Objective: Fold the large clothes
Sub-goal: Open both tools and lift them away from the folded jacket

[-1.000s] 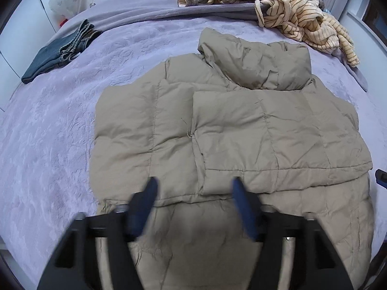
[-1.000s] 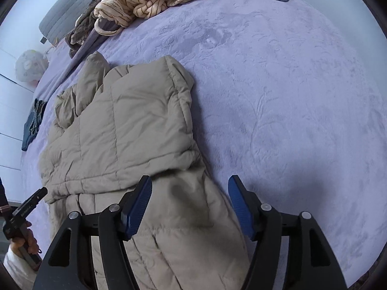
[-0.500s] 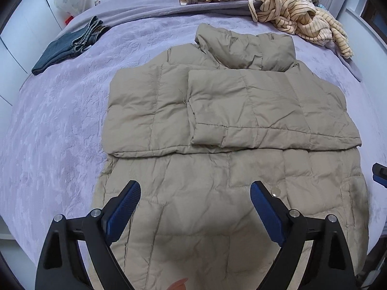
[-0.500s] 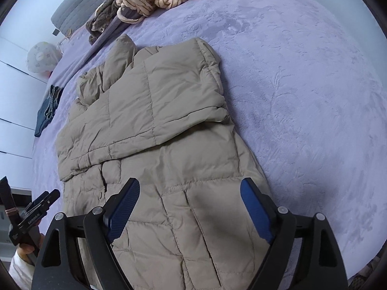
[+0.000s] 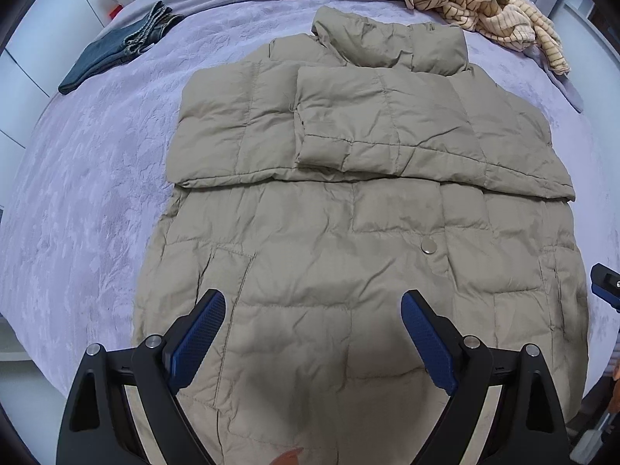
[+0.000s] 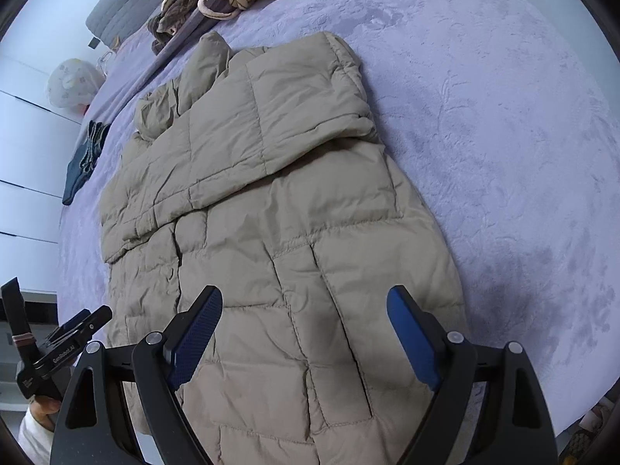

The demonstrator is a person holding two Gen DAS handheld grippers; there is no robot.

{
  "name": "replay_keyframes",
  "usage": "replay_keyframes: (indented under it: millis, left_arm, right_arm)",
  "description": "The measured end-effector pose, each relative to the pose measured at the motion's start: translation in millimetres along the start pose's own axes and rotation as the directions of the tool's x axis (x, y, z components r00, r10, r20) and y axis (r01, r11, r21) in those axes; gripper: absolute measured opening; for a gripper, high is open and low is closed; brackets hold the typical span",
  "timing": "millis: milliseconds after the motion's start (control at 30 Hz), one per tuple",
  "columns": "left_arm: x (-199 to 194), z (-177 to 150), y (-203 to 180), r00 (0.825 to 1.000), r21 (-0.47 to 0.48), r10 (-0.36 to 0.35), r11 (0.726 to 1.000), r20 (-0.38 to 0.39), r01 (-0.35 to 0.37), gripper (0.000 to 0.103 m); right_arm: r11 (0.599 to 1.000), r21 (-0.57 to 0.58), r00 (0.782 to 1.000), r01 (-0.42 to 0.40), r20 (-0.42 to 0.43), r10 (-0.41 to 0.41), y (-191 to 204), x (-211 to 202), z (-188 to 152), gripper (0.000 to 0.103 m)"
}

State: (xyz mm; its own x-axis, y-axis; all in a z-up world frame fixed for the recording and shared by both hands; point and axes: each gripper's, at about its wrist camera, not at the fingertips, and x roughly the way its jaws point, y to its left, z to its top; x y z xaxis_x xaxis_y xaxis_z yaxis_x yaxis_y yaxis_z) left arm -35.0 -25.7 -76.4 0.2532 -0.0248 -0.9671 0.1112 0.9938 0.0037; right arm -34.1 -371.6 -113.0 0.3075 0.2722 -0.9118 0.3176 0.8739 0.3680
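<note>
A large beige puffer jacket [image 5: 348,232] lies flat on the lilac bed, collar at the far end, both sleeves folded across its chest. My left gripper [image 5: 313,310] is open and empty, hovering above the jacket's lower part near the hem. My right gripper [image 6: 304,306] is open and empty above the jacket [image 6: 271,213] near its right lower side. The right gripper's tip shows at the right edge of the left wrist view [image 5: 606,286]. The left gripper shows at the lower left of the right wrist view [image 6: 66,348].
Folded blue jeans [image 5: 116,50] lie at the far left of the bed [image 5: 97,193]. A pile of striped cream and brown clothes [image 5: 484,4] lies at the far right. White cupboards [image 6: 23,155] stand to the left.
Both grippers have pulled back from the jacket's middle towards its hem and their jaws have opened wider. The jacket has not moved.
</note>
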Motion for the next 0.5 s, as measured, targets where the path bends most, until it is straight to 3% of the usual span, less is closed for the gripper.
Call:
replay_keyframes:
  millis: [200, 500]
  left_arm:
    - [-5.4, -21.0, 0.1, 1.000, -0.020, 0.000, 1.000, -0.021, 0.000, 0.093]
    - [-7.3, -44.8, 11.8, 0.999, -0.041, -0.014, 0.999, -0.045, 0.012, 0.093]
  right_arm:
    - [1.000, -0.020, 0.997, -0.021, -0.079, 0.020, 3.2, 10.3, -11.8, 0.089]
    - [0.999, -0.003, 0.993, -0.032, -0.111, 0.032, 7.9, 9.6, -34.4, 0.089]
